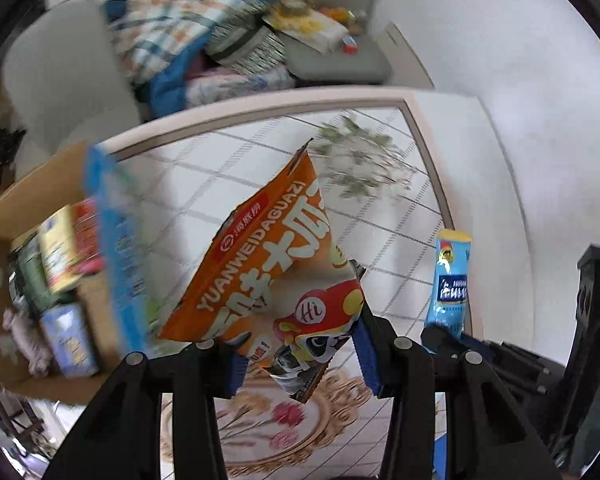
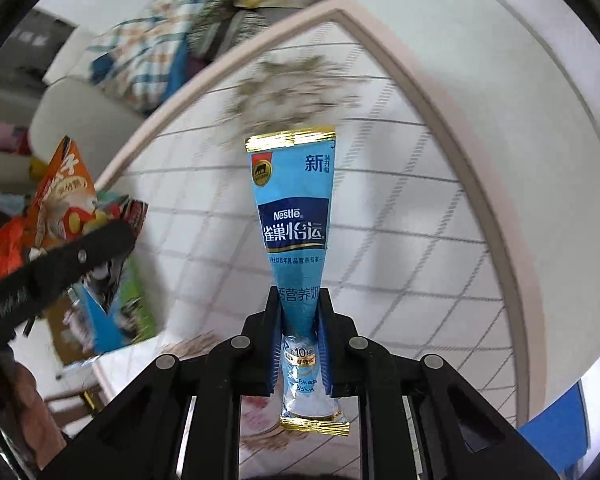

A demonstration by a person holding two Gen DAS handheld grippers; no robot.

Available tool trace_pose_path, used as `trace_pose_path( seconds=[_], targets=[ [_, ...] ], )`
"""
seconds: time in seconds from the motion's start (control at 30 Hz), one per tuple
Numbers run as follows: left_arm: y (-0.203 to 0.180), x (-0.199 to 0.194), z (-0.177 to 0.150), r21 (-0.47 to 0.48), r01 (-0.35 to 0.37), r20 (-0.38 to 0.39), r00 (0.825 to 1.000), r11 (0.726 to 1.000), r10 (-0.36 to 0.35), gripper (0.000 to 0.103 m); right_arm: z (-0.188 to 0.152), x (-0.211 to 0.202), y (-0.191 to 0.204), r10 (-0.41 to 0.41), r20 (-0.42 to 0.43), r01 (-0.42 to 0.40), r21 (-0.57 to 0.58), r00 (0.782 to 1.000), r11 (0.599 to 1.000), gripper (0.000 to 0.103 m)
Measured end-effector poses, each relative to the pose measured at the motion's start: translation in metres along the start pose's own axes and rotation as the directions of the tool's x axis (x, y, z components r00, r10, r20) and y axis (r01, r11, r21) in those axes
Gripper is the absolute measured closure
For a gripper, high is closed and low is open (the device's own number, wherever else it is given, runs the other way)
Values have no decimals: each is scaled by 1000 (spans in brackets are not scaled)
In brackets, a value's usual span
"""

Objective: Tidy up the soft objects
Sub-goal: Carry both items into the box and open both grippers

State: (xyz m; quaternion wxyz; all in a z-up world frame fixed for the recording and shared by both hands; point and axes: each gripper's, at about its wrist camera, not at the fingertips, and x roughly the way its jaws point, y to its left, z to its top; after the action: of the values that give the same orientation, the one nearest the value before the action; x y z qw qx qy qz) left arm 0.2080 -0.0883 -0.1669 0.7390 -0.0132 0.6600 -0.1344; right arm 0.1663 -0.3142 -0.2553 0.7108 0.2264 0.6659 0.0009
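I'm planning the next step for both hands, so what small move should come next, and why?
Probably swing the left gripper leftward over the cardboard box and let go. It holds the orange snack bag clear of the table, and the box already holding packets sits just to its left. The right gripper can wait, shut on the blue Nestle sachet.

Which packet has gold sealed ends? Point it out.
The slim blue milk powder sachet pinched in the right gripper. The orange seed bag in the left gripper is wide, with no gold strips.
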Motion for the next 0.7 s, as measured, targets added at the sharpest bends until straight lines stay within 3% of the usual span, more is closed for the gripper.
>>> trace_pose_path(
  seconds=[0.17,0.4,0.53,0.7],
  targets=[
    [75,-43,-27,-83,-33,51,998,996,37,61,-23,-18,81,62,-5,-62,-99,998,993,86],
    [192,-73,-60,-245,-86,62,993,966,104,61,-51,-13,203,118,-10,-117,-223,993,968,86],
    [245,-72,-69,-297,-125,48,988,947,145,61,-58,9,258,138,-5,-137,-206,990,969,86],
    [292,-54,-72,-354,-133,0,990,926,142,61,-62,44,291,134,40,-129,-110,990,985,86]
  ],
)
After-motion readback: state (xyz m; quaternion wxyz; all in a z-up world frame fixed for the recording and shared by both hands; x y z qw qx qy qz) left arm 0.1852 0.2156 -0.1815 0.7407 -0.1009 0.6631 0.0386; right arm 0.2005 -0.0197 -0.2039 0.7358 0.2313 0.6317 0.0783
